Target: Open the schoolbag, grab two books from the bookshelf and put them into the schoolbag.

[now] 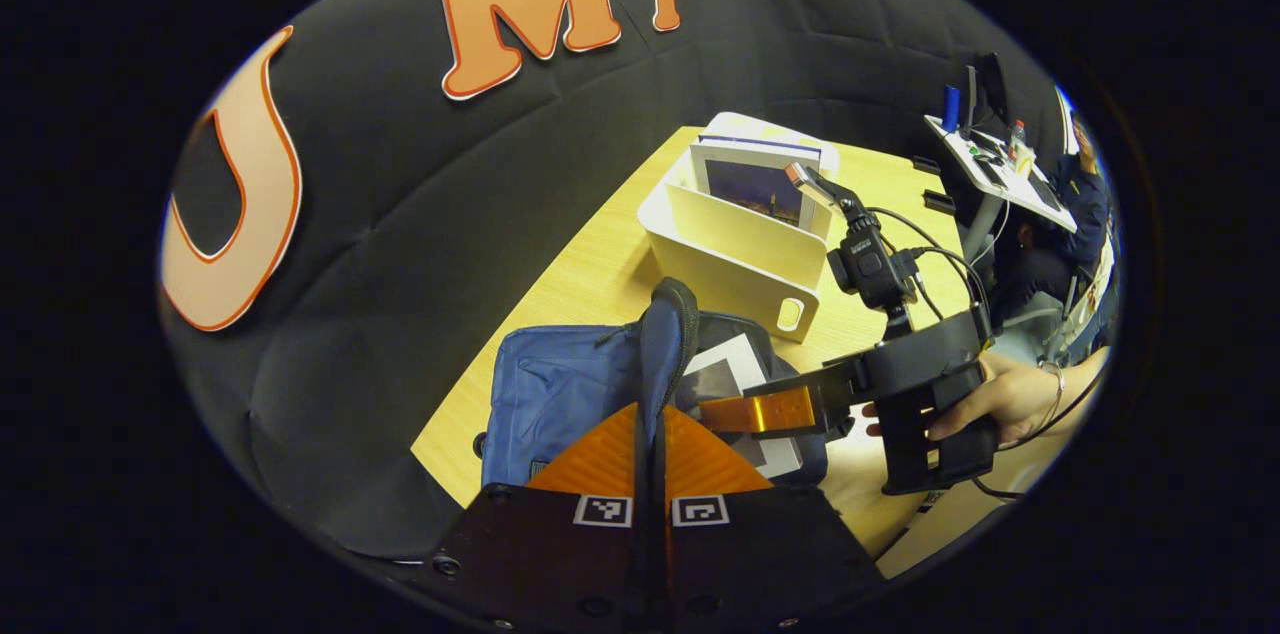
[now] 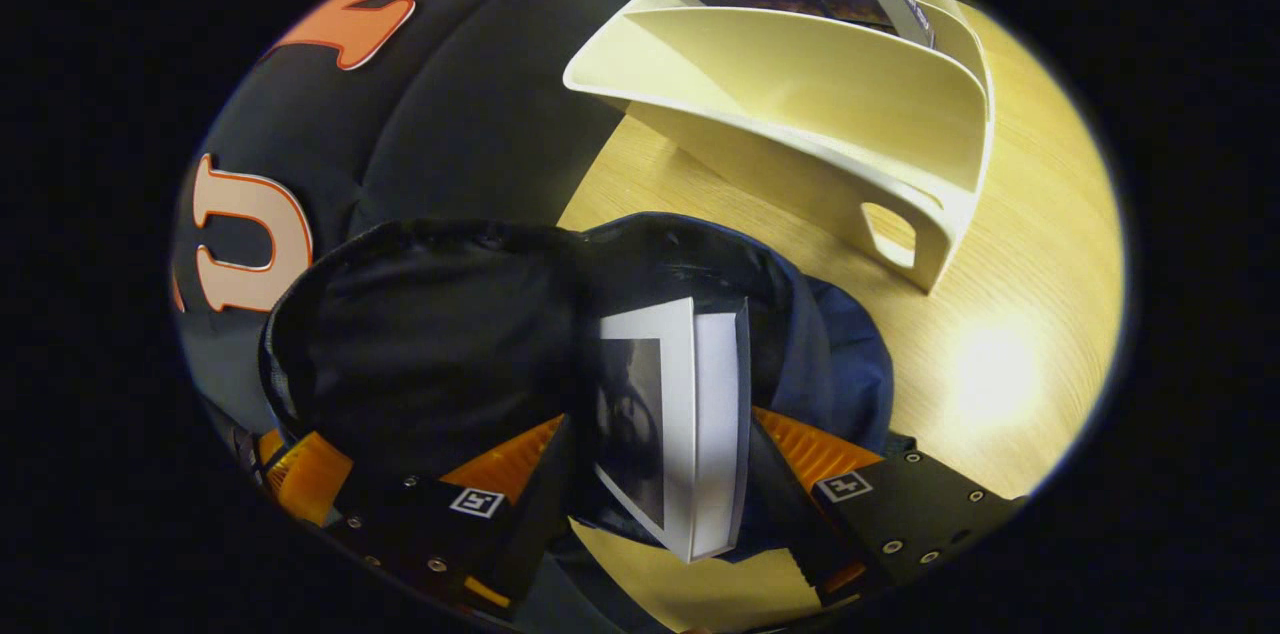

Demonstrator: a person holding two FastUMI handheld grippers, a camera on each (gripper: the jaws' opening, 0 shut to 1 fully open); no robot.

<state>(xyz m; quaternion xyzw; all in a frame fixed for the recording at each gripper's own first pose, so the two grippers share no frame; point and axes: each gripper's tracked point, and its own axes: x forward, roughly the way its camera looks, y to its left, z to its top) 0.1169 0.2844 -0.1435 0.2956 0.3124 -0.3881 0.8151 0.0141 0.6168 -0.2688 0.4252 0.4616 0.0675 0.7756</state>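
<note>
The bag [image 1: 560,394] sits on the table [image 1: 590,274] with its mouth wide open. A book [image 2: 680,424] stands in the mouth and takes up the middle, with dark room left on one side of it. The left gripper [image 1: 650,454] pinches the bag's flap [image 1: 665,344], holding it up. The right gripper [image 2: 660,484] sits at the mouth with its fingers on either side of the book. The shelf [image 1: 745,249] stands just behind the bag, with only a thin strip of table between. A book [image 1: 755,179] fills its far slot; the near slot is free. Bare table lies beside the shelf.
</note>
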